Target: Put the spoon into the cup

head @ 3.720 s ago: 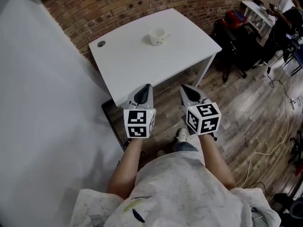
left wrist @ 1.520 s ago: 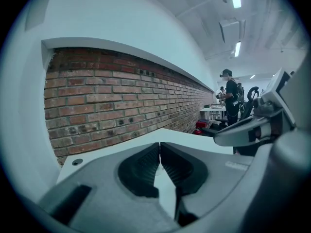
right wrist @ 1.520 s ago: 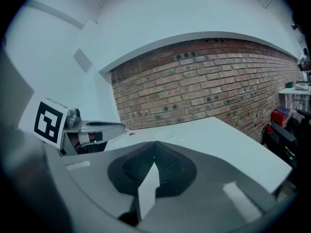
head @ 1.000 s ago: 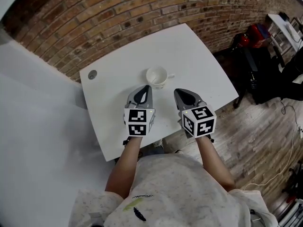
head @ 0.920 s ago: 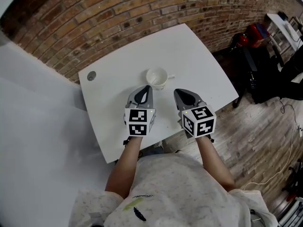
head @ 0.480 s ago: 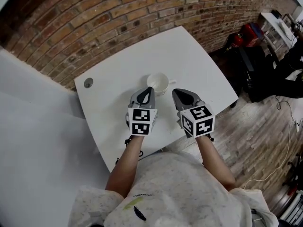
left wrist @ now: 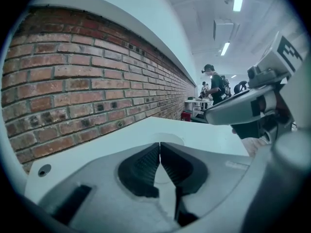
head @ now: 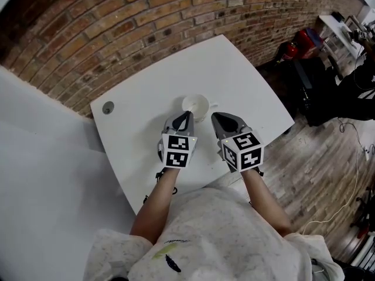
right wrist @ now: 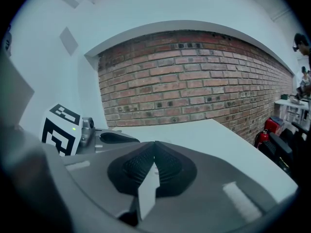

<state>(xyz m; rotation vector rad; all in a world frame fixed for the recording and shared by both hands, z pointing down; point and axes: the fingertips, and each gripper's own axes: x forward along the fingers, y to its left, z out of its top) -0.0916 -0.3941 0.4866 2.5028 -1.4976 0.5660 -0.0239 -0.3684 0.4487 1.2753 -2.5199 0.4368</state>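
Cup: we see the small white ceramic cup (head: 195,104) standing upright on the white rectangular table (head: 252,81), its handle turned to the person's right. Its inside looks pale, and we cannot make out anything in it.
Spoon: we find no spoon in any of the 3 views, neither on the table around the cup nor in either tool. Whether it lies inside the cup is too small to tell.
Left gripper: the grey left gripper (head: 186,115) has its jaws pressed together on nothing. Its tips are just short of the cup's near rim, and the rim (left wrist: 167,139) peeks right beyond them.
Right gripper: the grey right gripper (head: 215,116) is also closed and empty, on the cup's near side and off to its right.
Nearer of the 2: the left, which points almost straight at the cup; the right points past the handle side.
Our judgement: with both tools empty, the coming move turns on finding the spoon first.
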